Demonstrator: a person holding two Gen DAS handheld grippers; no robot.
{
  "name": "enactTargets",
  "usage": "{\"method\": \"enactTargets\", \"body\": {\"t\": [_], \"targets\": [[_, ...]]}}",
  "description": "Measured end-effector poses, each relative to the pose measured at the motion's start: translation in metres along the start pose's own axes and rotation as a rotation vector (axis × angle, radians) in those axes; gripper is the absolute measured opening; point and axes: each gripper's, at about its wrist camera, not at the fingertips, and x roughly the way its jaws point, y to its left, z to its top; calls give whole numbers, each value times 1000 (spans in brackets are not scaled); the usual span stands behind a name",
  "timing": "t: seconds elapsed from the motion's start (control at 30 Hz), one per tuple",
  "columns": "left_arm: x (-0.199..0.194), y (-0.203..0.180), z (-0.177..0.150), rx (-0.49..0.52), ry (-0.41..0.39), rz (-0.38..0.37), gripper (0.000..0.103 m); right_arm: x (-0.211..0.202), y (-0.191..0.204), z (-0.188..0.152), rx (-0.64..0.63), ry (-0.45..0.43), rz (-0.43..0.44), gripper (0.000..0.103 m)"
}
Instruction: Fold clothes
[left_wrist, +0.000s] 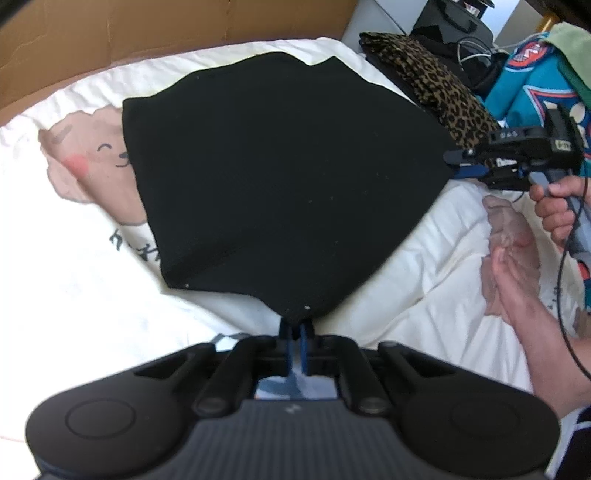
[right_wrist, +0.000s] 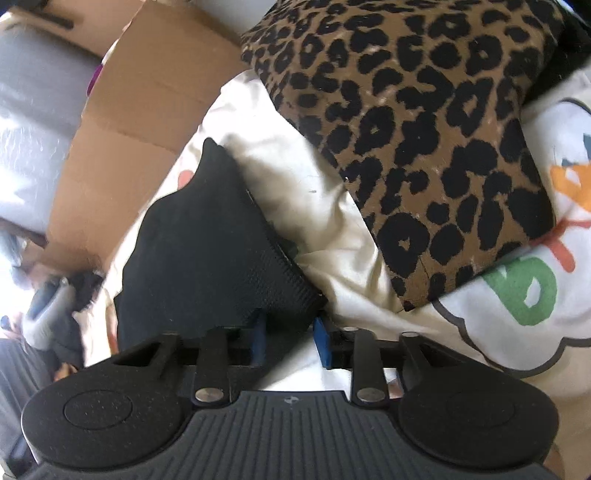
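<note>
- Left wrist view: black garment (left_wrist: 280, 177) spread over the white bedding (left_wrist: 424, 258) of the bed, one corner pinched in the left hand-held gripper (left_wrist: 295, 332), blue pads nearly together on the cloth.
- Right hand-held gripper (left_wrist: 461, 162) at the opposite corner, touching the cloth edge.
- Right wrist view: right hand-held gripper (right_wrist: 290, 334) partly open, ribbed hem between the pads; contact with only one pad visible, so firm grip not certain.
- Leopard-print garment (right_wrist: 424, 129) lying folded just beside, apparently finished.
- Judged stage: early to middle for the black piece; corners taken, fold over, flattening and stacking left.
</note>
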Motion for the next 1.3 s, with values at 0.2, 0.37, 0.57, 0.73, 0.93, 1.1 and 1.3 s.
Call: {"method": "enactTargets", "body": {"t": [0.2,0.37,0.57,0.73,0.93,1.1,1.3], "targets": [[1,3,0,-20,-5,-26,27,-10,-4,1,16,-6,24,6],[11,2,1,-12,-21,-54,37,-2,-9,-2,66,17,47,25],[17,1,4,8,-38,-82,35,5,-16,-4,131,21,102,41],[18,2,3,18,-46,-89,13,11,-24,-6,206,-9,151,41],[11,7,5,9,-45,-127,6,12,-28,-5,236,-14,181,9],[0,8,8,14,-36,-121,5,4,-15,0,194,-10,179,5],[-16,7,11,29,-28,-114,5,-1,-9,-1,189,8,187,4]]}}
